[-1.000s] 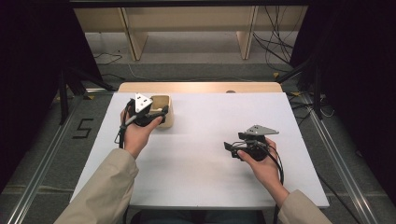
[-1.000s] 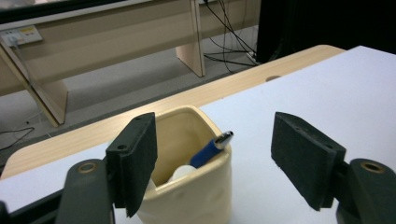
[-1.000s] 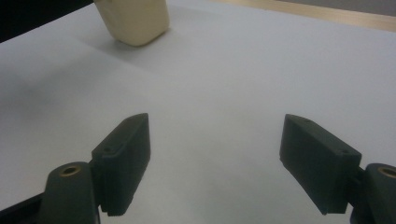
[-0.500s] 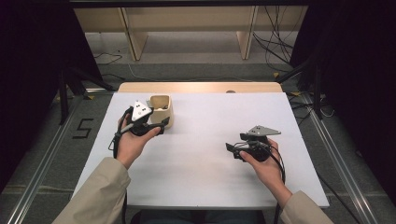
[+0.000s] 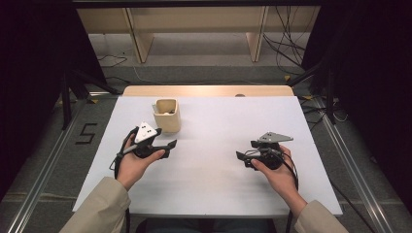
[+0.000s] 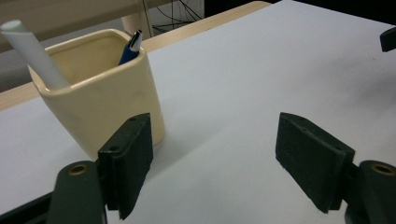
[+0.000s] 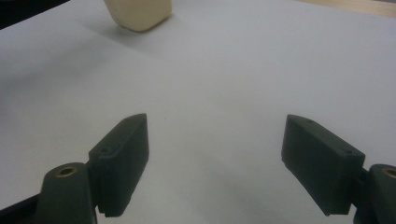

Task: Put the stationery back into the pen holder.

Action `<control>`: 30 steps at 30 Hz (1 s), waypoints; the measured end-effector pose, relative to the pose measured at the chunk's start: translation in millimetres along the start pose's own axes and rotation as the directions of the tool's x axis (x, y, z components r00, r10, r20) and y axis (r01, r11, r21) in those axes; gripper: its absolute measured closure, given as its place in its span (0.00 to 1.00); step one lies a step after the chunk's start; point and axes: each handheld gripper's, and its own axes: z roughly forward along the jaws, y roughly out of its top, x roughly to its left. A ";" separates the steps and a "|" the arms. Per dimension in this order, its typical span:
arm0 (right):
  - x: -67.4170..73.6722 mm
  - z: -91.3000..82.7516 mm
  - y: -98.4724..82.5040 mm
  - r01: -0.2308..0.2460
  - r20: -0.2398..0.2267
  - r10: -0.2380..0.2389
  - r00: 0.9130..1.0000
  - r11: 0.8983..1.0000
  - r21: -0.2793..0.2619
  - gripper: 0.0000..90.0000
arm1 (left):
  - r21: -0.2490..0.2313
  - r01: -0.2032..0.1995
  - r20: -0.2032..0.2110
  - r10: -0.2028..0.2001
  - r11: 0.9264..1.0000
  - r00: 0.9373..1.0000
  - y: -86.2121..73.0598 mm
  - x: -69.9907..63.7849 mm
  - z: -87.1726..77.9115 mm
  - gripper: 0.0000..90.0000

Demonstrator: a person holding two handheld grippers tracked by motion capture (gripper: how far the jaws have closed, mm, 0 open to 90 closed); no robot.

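The cream ceramic pen cup (image 5: 167, 115), holding a white marker (image 6: 29, 53) and a blue pen (image 6: 131, 46), stands upright on the bench (image 5: 218, 194) just beyond the left gripper (image 5: 167, 144), whose empty jaws have just been opening, while the right gripper (image 5: 241, 156) rests wide open, holding nothing, well apart.

A white table (image 5: 214, 184) with a pale wooden strip (image 5: 209, 91) along its far edge stands on a grey floor (image 5: 43, 160), where a black mark shaped like a 5 (image 5: 86, 133) lies to the left. Beyond it, a light wooden shelf unit (image 5: 194, 24) on 2 upright supports stands over black cables (image 5: 291, 43) that trail across the floor. Dark curtains (image 5: 29, 58) close off both sides, metal rails (image 5: 350, 174) run along the floor, and even light falls on the tabletop.
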 end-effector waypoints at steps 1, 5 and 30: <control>0.1 -0.2 -0.2 0.001 -0.002 -0.001 1.000 1.000 0.000 0.27 | 0.001 0.000 0.005 0.000 1.000 1.000 -2.1 -0.6 -0.8 0.30; 0.0 -1.1 -1.8 0.002 -0.006 -0.002 1.000 1.000 0.000 0.27 | 0.009 -0.009 0.022 0.009 1.000 1.000 -8.6 -3.0 -3.4 0.30; -1.2 -10.8 -16.2 0.012 -0.028 -0.011 1.000 1.000 0.026 0.26 | 0.071 -0.041 0.090 0.035 0.997 0.995 -52.6 -10.7 -26.2 0.29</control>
